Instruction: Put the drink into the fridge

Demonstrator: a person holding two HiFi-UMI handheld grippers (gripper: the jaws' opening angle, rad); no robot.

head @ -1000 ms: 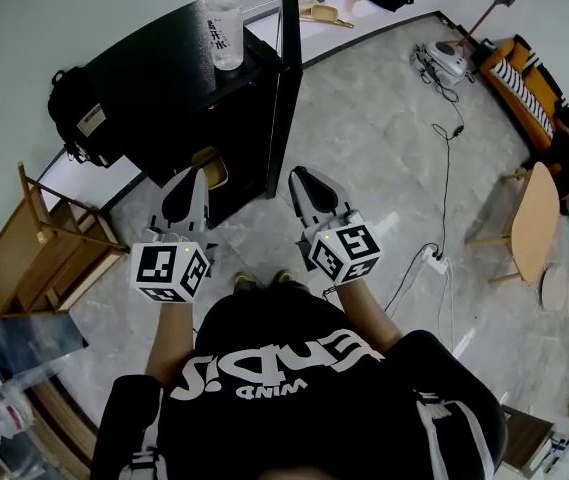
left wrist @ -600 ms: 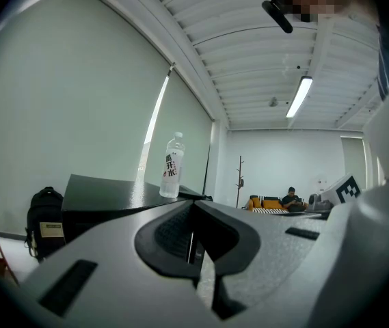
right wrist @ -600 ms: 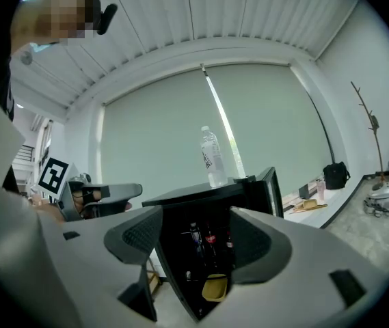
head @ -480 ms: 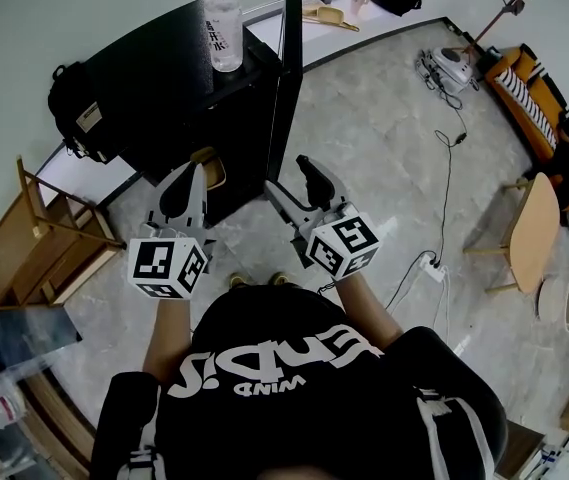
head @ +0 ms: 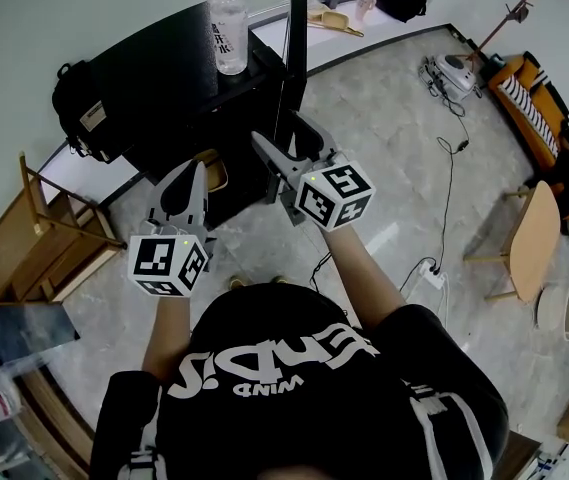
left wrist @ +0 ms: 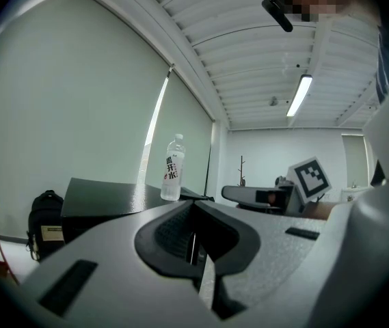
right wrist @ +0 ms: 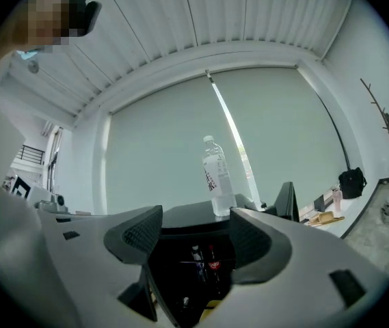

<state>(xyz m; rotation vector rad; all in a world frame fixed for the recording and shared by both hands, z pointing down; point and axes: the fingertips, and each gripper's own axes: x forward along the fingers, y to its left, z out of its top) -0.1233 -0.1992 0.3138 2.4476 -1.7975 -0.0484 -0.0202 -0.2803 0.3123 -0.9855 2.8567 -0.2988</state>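
**Drink on top of the open fridge, both grippers empty**

Water bottle (head: 228,36): stands upright on top of the black fridge (head: 164,78), near the corner by the door, touched by neither gripper. Fridge door (head: 292,58): swung open, seen edge-on from the head view. Right gripper (head: 281,133): just in front of the open fridge, jaws spread wide, nothing between them. Beyond them, several bottles (right wrist: 204,262) inside the fridge. Left gripper (head: 186,180): also in front of the fridge, farther from it, jaws pressed together, holding nothing. Black backpack (head: 76,93): leans against the fridge, on the side away from the door.
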